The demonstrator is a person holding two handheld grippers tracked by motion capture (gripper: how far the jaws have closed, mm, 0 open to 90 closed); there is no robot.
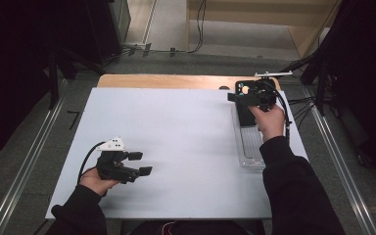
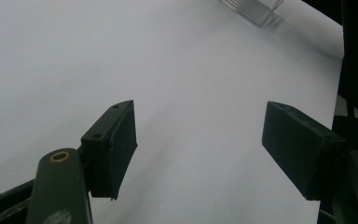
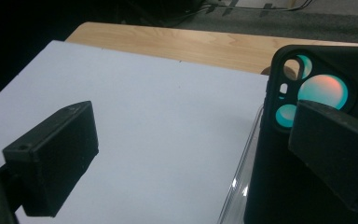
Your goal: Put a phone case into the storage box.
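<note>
The left gripper (image 1: 143, 163) hovers over the white table (image 1: 176, 147), jaws apart and empty. The right gripper (image 3: 191, 154) is also open; the black phone case (image 3: 307, 140) stands upright beside its right jaw, over the clear tray (image 1: 250, 147).

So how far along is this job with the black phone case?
Nothing looks finished yet. The black phone case stands tilted up over the clear tray; the right gripper, jaws wide, has one jaw in front of it without clamping. The left gripper waits open over the white table sheet. Gripping and placing the case remain.
</note>
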